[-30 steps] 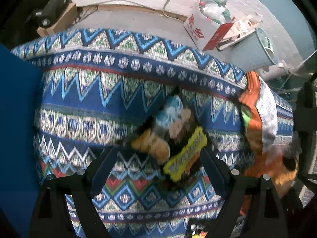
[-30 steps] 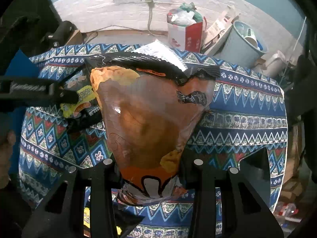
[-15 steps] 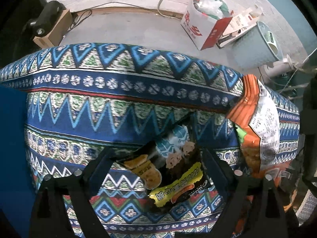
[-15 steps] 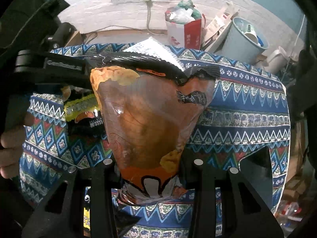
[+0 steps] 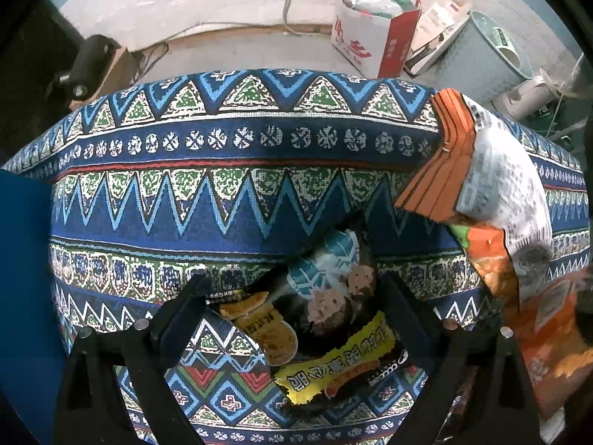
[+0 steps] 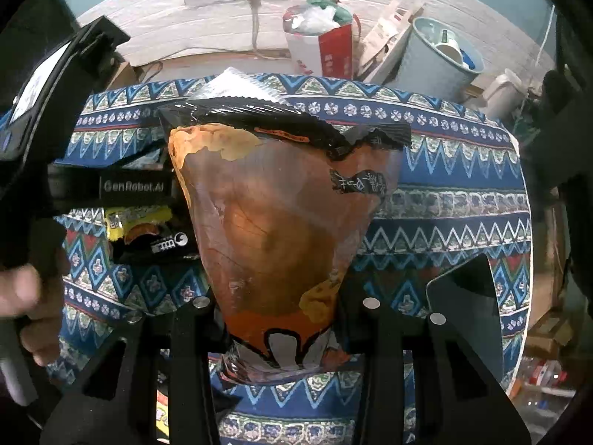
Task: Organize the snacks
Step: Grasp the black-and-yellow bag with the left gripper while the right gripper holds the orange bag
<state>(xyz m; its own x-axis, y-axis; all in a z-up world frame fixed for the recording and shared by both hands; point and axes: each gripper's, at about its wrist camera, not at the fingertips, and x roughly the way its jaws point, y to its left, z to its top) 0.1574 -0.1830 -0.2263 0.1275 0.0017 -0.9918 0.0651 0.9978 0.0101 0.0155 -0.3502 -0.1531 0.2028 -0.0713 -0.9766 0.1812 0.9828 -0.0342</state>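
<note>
Snacks: two packets on a table under a patterned cloth (image 5: 237, 170). Nearest in the left wrist view, the left gripper (image 5: 292, 319) points straight down with its jaws spread wide either side of the dark cookie packet (image 5: 326, 319), which lies flat on the cloth; the pads do not press it. A second ago the packet sat farther ahead of the jaws; it now lies between them, so a pick-up looks ready (closing is probably the next step). To the right, the orange chip bag (image 5: 493, 200) shows its printed back. The right wrist view shows its front instead: the right gripper (image 6: 281, 319) is clamped on the bag's lower end (image 6: 281, 222), unmoved over that second, with the bag clear of the cloth. This view alone shows the person's hand (image 6: 33, 307) on the left tool, at the left. Farthest, by the wall: a red-and-white box (image 5: 370, 37) and a pale bin (image 6: 437, 63).
</note>
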